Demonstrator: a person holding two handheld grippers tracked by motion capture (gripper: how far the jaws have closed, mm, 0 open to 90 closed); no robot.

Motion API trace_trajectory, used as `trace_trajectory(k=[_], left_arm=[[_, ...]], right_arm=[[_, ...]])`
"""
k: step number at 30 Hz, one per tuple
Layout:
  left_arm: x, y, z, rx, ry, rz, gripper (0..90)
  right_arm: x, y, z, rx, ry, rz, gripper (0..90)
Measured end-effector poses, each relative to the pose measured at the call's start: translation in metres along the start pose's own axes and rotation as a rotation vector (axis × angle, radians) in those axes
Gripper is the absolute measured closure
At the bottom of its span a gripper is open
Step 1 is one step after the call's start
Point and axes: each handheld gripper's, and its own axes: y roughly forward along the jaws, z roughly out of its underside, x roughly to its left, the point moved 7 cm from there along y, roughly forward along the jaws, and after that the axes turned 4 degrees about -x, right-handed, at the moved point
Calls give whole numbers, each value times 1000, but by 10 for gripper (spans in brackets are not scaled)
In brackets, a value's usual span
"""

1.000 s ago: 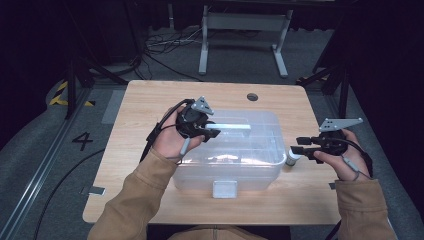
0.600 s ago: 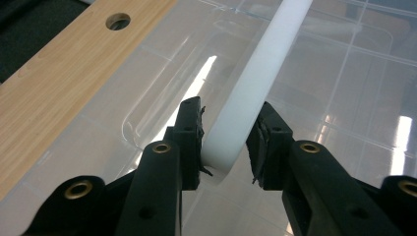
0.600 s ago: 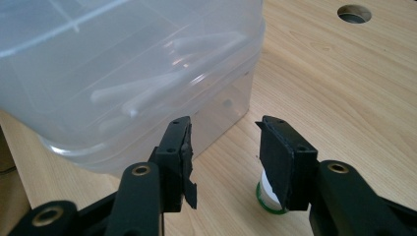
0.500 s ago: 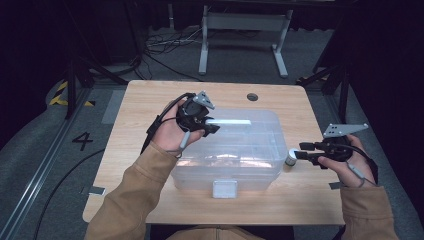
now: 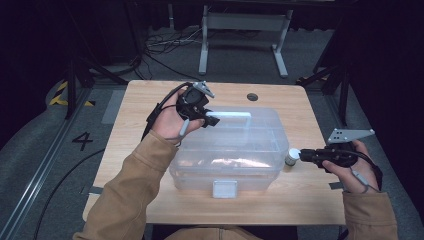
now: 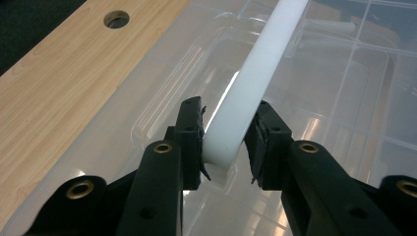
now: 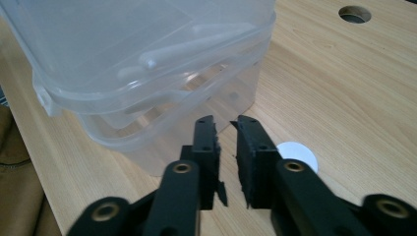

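While my left hand-held gripper [image 6: 223,147] pinches the white handle [image 6: 255,73] of the clear box [image 5: 230,150] sitting mid-bench [image 5: 150,100], my right hand-held gripper [image 7: 226,142] hangs beside it, jaws nearly closed, empty. I judge lifting comes next, calling for a steady upward pull.

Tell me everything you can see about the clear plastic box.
The box is a clear plastic bin with a clear lid, a white handle lying on top and a pale latch at the near side. It sits shut on the wooden table. The left gripper straddles the handle's end.
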Motion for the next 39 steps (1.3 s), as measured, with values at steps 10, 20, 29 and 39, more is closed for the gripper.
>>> trace_trajectory(k=[10, 20, 29, 39], left_arm=[[7, -1, -6, 9, -12, 10, 700], [10, -2, -9, 17, -13, 16, 701], [9, -3, -8, 23, -15, 18, 702], [7, -4, -7, -13, -6, 16, 681]], right_arm=[[17, 5, 6, 34, -17, -73, 886], [37, 17, 5, 29, -67, -171, 900], [50, 26, -5, -51, -109, -202, 900], [48, 25, -7, -72, -98, -191, 900]])
